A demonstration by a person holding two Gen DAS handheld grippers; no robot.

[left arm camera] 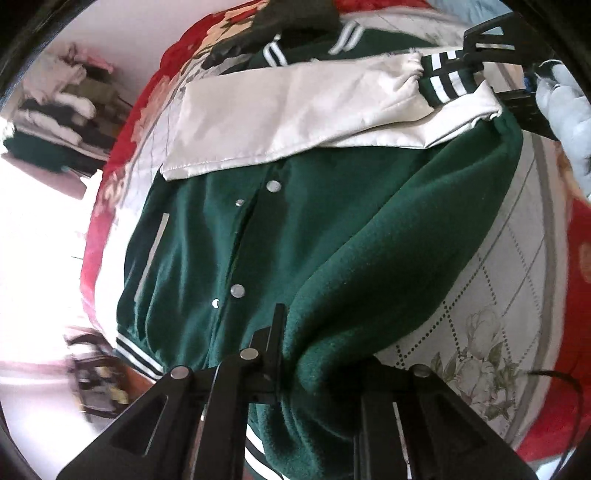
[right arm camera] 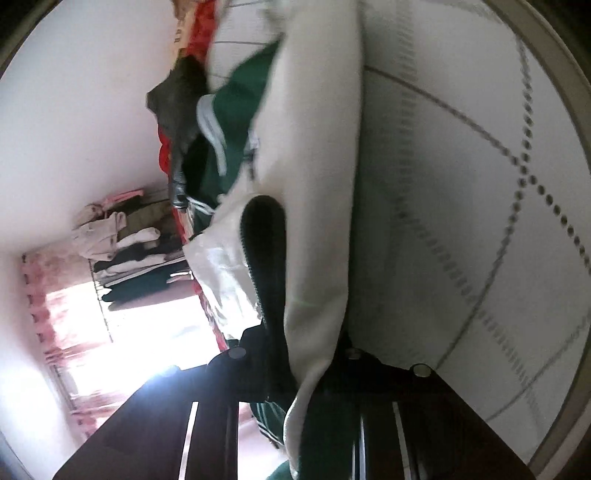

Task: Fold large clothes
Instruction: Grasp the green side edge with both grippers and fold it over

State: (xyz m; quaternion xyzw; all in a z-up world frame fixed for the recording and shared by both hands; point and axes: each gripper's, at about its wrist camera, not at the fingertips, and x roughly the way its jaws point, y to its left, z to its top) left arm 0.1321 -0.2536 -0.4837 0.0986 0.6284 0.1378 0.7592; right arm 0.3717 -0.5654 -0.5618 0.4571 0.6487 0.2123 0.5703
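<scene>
A dark green varsity jacket (left arm camera: 332,229) with snap buttons lies front up on the bed. One white sleeve (left arm camera: 295,110) is folded across its chest. My left gripper (left arm camera: 325,369) is shut on a bunched fold of the green body near the striped hem. At the top right of the left wrist view, my right gripper (left arm camera: 476,55) holds the other sleeve's striped cuff (left arm camera: 443,74). In the right wrist view that white sleeve (right arm camera: 317,184) runs up from between the fingers of my right gripper (right arm camera: 314,369), which is shut on it, with the dark cuff (right arm camera: 266,240) beside it.
The bed has a white quilted floral spread (left arm camera: 480,295) with a red border (left arm camera: 122,177). A dark garment (left arm camera: 280,22) lies past the jacket's collar. A gloved hand (left arm camera: 565,99) holds the right gripper. A clothes rack (right arm camera: 125,251) stands by a bright window.
</scene>
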